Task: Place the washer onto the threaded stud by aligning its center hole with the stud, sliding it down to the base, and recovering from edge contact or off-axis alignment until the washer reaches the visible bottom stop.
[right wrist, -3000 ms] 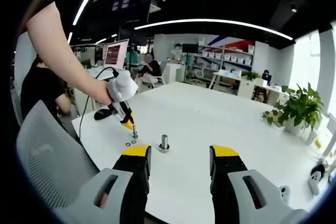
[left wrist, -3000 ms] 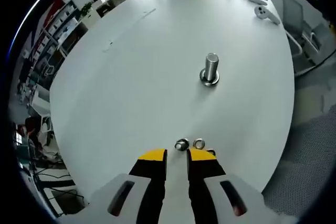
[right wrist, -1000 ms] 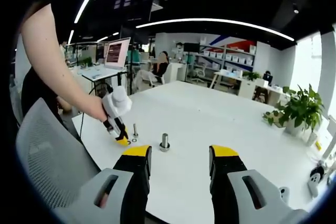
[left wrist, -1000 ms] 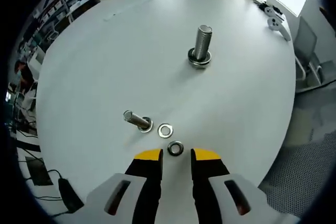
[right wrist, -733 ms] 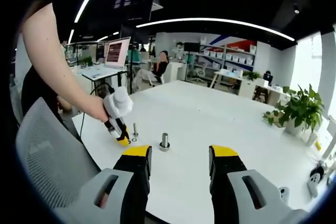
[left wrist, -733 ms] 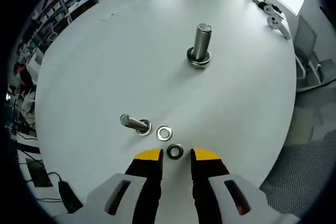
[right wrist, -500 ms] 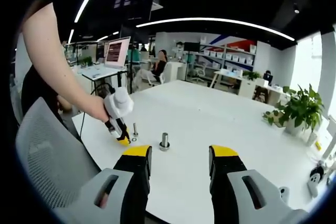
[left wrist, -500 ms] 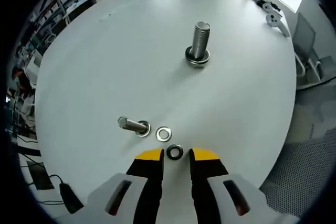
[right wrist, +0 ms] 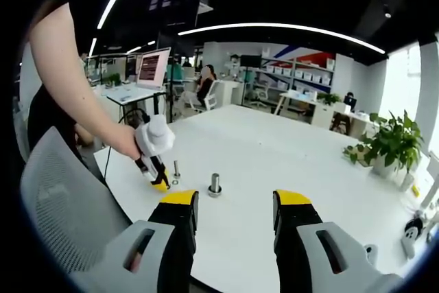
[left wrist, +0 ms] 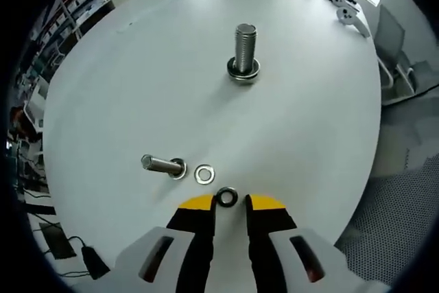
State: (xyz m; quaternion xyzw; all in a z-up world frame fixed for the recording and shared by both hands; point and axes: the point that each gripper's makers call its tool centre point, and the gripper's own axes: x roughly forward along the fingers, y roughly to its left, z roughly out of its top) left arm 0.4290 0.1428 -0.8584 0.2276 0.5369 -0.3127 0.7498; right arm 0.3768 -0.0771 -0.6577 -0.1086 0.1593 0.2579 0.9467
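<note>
Left tool (left wrist: pixel 227 205) low over the white tabletop (left wrist: pixel 137 87), jaws parted a little, yellow tips flanking a dark washer (left wrist: pixel 226 197) that lies flat near the tabletop's edge; contact with the ring not clear, nothing gripped yet. Just beyond, a second, paler washer (left wrist: pixel 204 173), and beside that a small bolt (left wrist: pixel 163 165) lying on its side. Well apart, farther across the tabletop, the threaded stud (left wrist: pixel 244 51), upright on a wide ring-like base.

Right tool (right wrist: pixel 232 205) held high and wide open, empty, looking across the tabletop at the left tool (right wrist: pixel 162 184) and stud (right wrist: pixel 215 186) from afar.

Washer likely light, rigid, thin and slick steel: prone to skating or flipping under a pinch. Best taken across the outer rim at opposite edges, centre hole left clear for the stud, then kept level to avoid catching on the threads.
</note>
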